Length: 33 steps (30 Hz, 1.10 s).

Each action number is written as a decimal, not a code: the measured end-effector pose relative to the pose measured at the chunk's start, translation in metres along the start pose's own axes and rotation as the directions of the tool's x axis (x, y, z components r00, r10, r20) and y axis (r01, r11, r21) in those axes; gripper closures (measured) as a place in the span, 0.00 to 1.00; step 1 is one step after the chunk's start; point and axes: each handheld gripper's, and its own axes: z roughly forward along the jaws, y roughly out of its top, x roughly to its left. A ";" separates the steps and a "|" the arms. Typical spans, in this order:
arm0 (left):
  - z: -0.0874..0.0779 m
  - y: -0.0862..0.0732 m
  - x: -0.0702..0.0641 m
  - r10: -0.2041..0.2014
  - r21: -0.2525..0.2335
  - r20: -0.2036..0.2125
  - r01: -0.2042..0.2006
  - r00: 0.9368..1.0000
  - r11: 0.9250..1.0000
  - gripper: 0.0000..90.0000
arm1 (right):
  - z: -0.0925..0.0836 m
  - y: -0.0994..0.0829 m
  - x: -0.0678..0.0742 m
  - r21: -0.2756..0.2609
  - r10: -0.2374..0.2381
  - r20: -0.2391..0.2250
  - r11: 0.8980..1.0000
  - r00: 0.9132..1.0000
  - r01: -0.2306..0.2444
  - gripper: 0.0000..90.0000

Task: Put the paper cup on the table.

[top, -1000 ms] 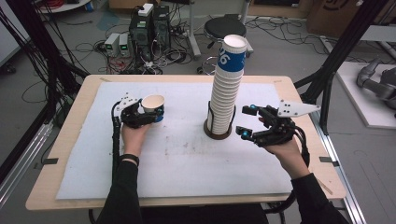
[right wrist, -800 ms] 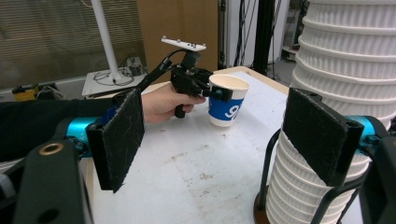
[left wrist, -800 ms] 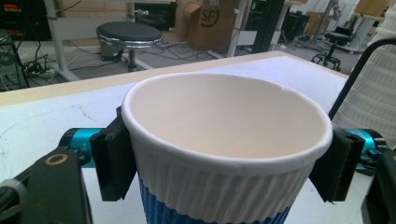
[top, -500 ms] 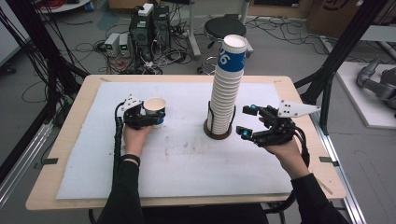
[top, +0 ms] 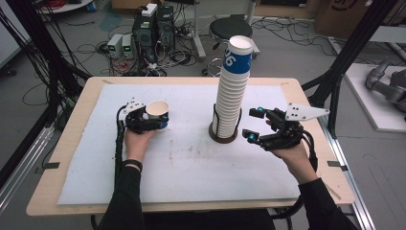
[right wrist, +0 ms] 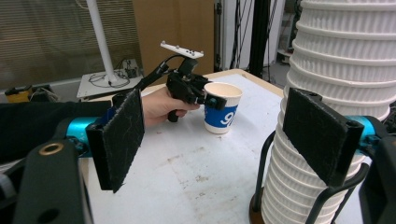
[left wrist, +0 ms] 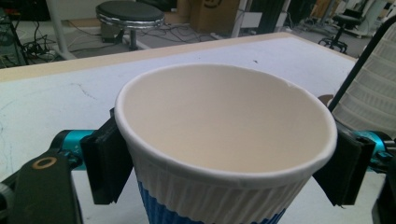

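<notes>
White-topped counter (top: 191,167) amid cluttered lab floor. Single paper cup (top: 157,114) upright on counter, toward left edge, between fingers (left wrist: 105,161) of left gripper (top: 152,122). Jaws have just been opening; pads sit beside cup wall, seemingly no longer pressing, though gap hard to judge. Tall cup stack (top: 231,91) in holder near counter centre. Right gripper (top: 254,123) half open, empty, just beside stack.

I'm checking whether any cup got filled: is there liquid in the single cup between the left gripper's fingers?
No. In the left gripper view the paper cup shows a bare, dry cream inside down its walls.
</notes>
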 end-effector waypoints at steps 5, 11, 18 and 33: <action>0.001 -0.001 -0.002 -0.003 0.044 0.010 0.003 1.000 0.999 0.19 | 0.000 0.000 0.000 -0.003 -0.005 0.001 1.000 1.000 0.005 0.23; 0.000 -0.001 -0.007 0.005 0.067 -0.011 -0.004 1.000 0.998 0.11 | 0.000 0.000 0.000 -0.008 -0.004 0.000 1.000 1.000 0.004 0.23; -0.007 -0.003 -0.007 0.002 0.079 -0.031 0.001 1.000 0.997 0.07 | -0.001 0.000 0.000 -0.012 -0.005 -0.002 1.000 1.000 0.005 0.23; -0.035 0.005 -0.012 0.017 0.172 -0.094 0.000 0.995 0.985 0.06 | -0.001 0.001 -0.002 -0.018 -0.003 -0.004 1.000 1.000 0.002 0.23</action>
